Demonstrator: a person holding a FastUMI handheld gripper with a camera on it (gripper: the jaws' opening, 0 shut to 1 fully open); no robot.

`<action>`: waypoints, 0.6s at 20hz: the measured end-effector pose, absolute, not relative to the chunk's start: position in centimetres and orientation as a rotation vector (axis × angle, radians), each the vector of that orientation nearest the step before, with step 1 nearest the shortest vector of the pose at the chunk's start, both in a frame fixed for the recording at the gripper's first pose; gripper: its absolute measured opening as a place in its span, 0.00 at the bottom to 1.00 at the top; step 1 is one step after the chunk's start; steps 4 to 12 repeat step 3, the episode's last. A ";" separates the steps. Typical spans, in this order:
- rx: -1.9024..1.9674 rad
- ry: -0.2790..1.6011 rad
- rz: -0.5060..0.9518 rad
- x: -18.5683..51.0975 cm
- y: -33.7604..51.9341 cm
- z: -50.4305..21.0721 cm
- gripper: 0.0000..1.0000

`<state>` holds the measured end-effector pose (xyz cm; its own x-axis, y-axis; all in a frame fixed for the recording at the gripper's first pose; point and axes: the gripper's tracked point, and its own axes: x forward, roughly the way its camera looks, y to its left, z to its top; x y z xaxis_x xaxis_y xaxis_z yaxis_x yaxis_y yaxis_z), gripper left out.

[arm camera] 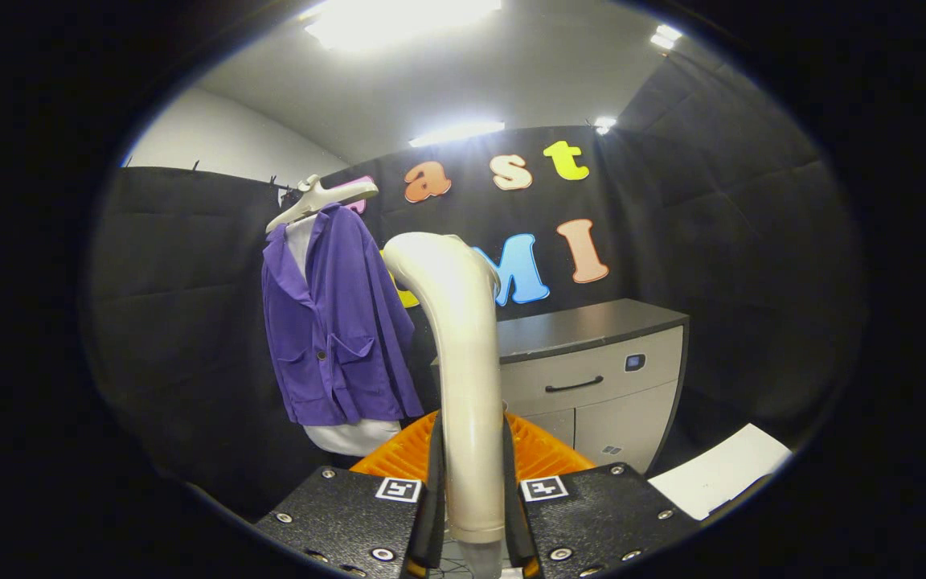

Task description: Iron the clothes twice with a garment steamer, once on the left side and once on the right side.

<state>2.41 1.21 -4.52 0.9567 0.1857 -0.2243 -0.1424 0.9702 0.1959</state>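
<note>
A grey cabinet (592, 386) with a dark top is set against the black cloth wall (720, 241); a dark handle (573, 387) is fixed across its drawer front, and a small dark panel (634, 363) is seen near the drawer's corner. An orange ribbed crate (543, 450) is placed just in front of the cabinet. A white sheet (716, 470) is laid on the floor beside the cabinet. Bright ceiling lights (399, 20) are mounted overhead.

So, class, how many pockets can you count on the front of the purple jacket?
2. Both sit low on the purple jacket: one on its left panel, one on its right. Folds may hide others. The gripper is shut on the steamer.
</note>
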 end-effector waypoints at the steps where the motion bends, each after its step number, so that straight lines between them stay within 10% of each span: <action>1: 0.183 0.242 0.172 2.4 1.3 -4.4 0.30; 12: 0.183 0.243 0.177 2.4 1.4 -4.4 0.30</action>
